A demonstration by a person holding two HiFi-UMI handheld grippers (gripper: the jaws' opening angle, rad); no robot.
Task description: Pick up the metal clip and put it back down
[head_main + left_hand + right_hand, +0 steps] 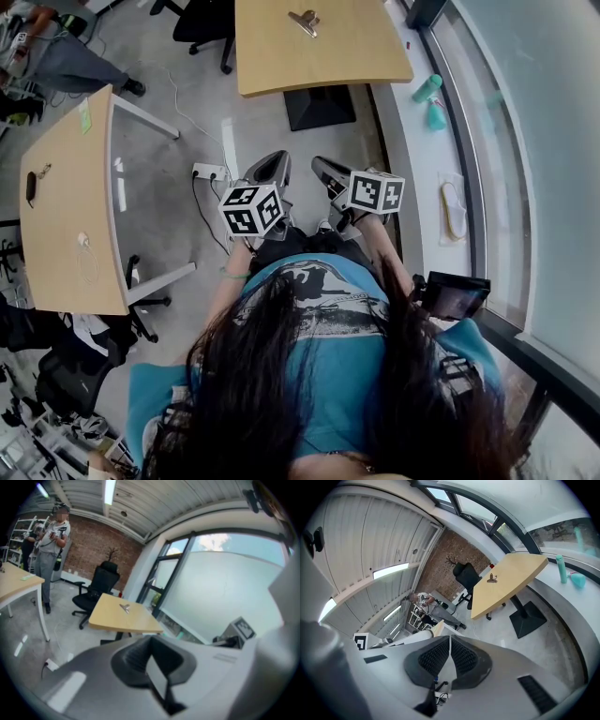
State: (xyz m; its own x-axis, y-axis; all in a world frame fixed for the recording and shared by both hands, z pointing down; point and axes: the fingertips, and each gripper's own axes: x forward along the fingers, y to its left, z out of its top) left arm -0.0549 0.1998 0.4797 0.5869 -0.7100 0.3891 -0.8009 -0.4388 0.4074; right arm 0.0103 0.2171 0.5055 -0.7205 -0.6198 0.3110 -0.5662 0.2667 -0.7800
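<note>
I had not yet begun the pick: the metal clip (304,21) lay on the table (361,56) at twelve o'clock, well apart from both grippers. The right gripper (322,167) was pressed together on nothing; the left gripper (271,166) seemed so too, though its view was blurred. Next I would need to approach and spread one claw around the clip.

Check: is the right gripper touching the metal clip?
Apart. Head view: the right gripper is held near the person's body, with open floor between it and the table where the metal clip lies.
</note>
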